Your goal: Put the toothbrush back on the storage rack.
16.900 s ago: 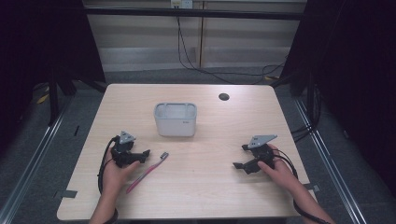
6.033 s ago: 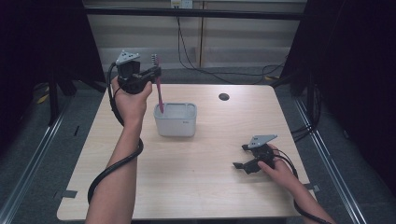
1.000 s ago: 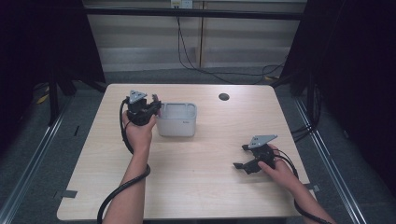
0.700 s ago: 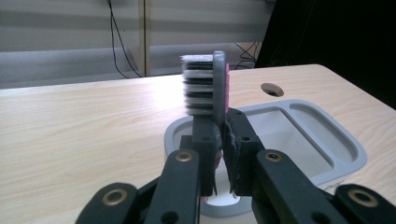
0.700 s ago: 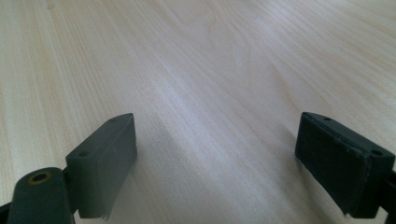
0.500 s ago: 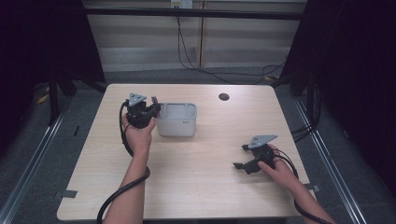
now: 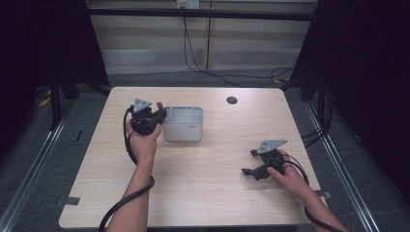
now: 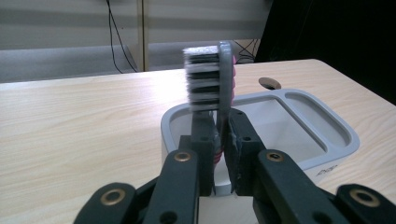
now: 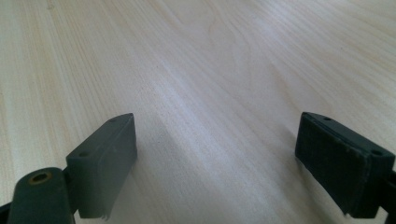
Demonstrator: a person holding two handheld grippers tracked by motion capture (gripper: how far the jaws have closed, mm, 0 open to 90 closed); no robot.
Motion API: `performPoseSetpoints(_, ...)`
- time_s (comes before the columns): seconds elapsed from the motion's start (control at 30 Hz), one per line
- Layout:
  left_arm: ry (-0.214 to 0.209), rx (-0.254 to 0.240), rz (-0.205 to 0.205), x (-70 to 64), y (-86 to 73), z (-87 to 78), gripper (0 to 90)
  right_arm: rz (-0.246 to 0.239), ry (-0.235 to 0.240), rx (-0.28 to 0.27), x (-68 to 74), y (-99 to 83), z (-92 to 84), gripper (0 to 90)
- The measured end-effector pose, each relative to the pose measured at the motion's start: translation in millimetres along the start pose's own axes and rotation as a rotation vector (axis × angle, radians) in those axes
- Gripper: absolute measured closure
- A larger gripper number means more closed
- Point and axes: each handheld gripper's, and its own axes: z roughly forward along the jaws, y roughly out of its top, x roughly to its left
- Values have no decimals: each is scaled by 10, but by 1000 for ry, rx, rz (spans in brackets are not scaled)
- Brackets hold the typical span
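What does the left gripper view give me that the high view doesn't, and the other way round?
Left gripper view alone: the toothbrush bristles in black and white bands, and the handle pinched between the left hand-held gripper jaws. High view alone: the right hand-held gripper resting open on the table, well apart. Both: the grey two-compartment holder and the table's dark round hole.

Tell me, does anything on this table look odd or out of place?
Nothing stands out. The left hand-held gripper holds a toothbrush upright, bristles up, beside the grey holder, which sits square on the table. Nothing is spilled or broken.
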Motion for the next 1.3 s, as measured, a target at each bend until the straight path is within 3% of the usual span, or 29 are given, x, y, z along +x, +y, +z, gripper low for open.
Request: performPoseSetpoints(1.3, 5, 31, -7, 31, -13, -81, 782, -2, 3, -2, -4, -1, 1, 125)
